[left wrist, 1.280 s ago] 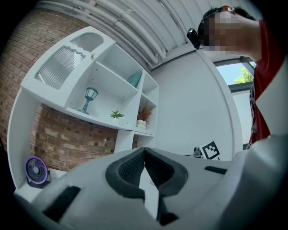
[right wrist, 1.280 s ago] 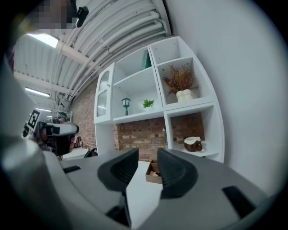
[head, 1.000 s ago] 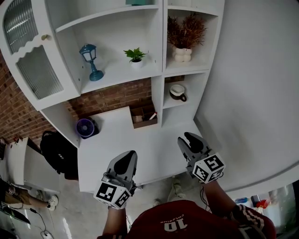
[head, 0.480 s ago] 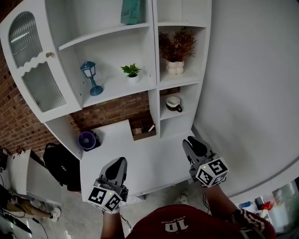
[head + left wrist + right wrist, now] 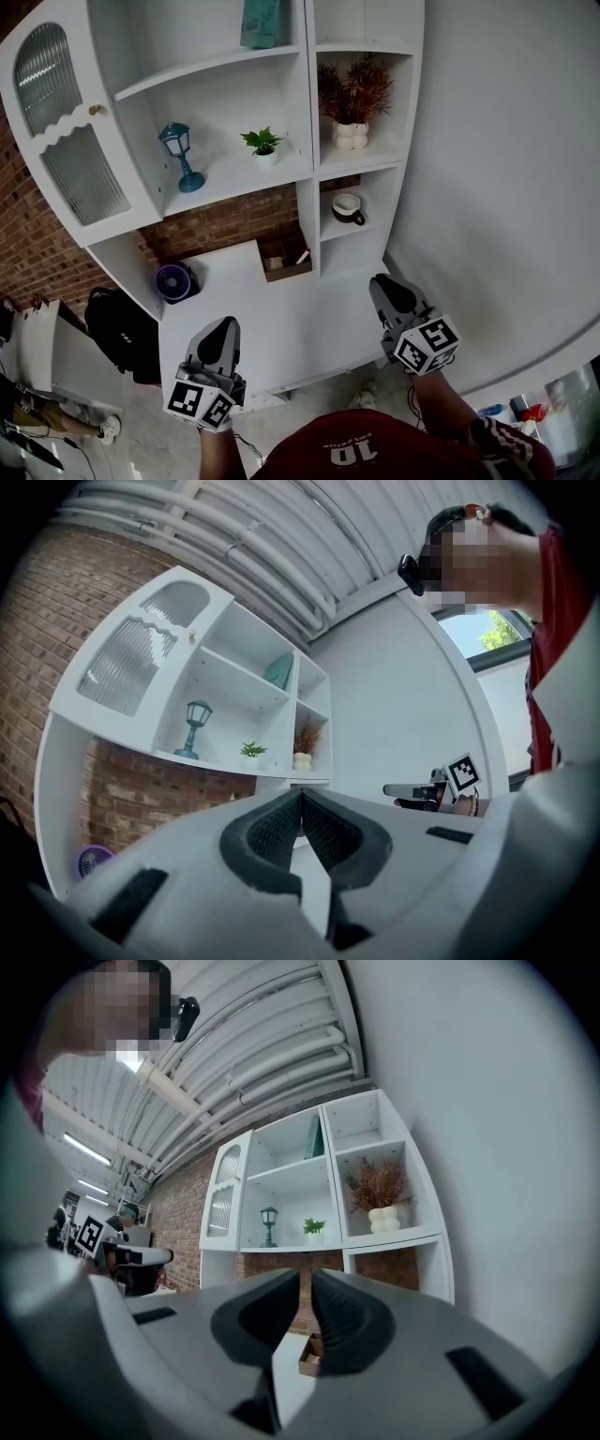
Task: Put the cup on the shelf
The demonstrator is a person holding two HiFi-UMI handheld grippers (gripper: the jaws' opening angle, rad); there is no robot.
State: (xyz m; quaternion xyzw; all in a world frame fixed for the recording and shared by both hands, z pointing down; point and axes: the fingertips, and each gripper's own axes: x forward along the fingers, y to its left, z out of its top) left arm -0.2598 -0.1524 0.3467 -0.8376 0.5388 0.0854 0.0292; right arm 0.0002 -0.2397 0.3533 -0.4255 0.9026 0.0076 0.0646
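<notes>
A white cup with a dark rim and handle (image 5: 349, 208) stands in the lower right compartment of the white shelf unit (image 5: 309, 178). No gripper touches it. My right gripper (image 5: 383, 282) hovers over the right front of the white desk (image 5: 291, 319), well below the cup. Its jaws are closing, only a narrow gap is left in the right gripper view (image 5: 307, 1281), and nothing is between them. My left gripper (image 5: 224, 325) is over the desk's front left edge. Its tips meet in the left gripper view (image 5: 300, 796), empty.
On the shelves stand a teal lantern (image 5: 181, 155), a small green plant (image 5: 263, 143), a white vase with dried stems (image 5: 352, 134) and a teal book (image 5: 262, 23). A wooden box (image 5: 284, 261) and a purple fan (image 5: 173, 281) sit on the desk. A black bag (image 5: 117, 328) lies on the floor at left.
My left gripper has drawn back toward me and to the left, off the desk's middle. The right gripper stayed nearly in place. The cup has not moved.
</notes>
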